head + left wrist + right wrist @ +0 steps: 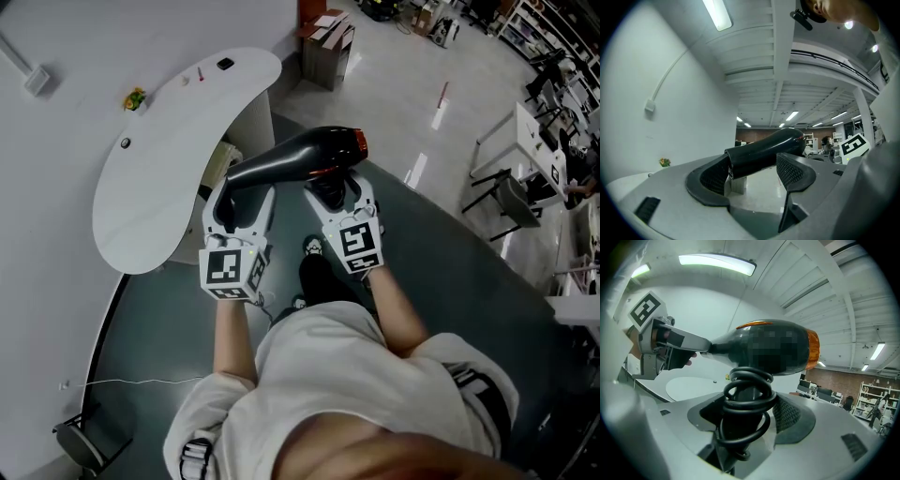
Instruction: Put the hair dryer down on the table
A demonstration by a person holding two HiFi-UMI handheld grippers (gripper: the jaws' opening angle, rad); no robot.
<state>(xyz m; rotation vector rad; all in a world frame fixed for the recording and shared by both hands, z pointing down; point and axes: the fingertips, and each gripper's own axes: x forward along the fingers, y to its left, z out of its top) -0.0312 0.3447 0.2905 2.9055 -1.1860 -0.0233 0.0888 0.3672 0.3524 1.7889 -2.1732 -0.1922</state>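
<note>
Hair dryer (pixel 300 155) is mid-frame over the floor. Right gripper (pixel 337 192) jaws are clenched on its cord-wrapped handle, left gripper (pixel 239 202) jaws grasping the nozzle. The curved tabletop (pixel 159 197) edge is just left, mostly bare.

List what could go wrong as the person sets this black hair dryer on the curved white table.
1. The left gripper holds only the nozzle end of the glossy black hair dryer, which might slip out.
2. The right gripper clamps the handle through the coiled black cord, so the hold may shift or twist.
3. The dryer hangs beyond the curved white table, above the floor; an early release would probably drop it.
</note>
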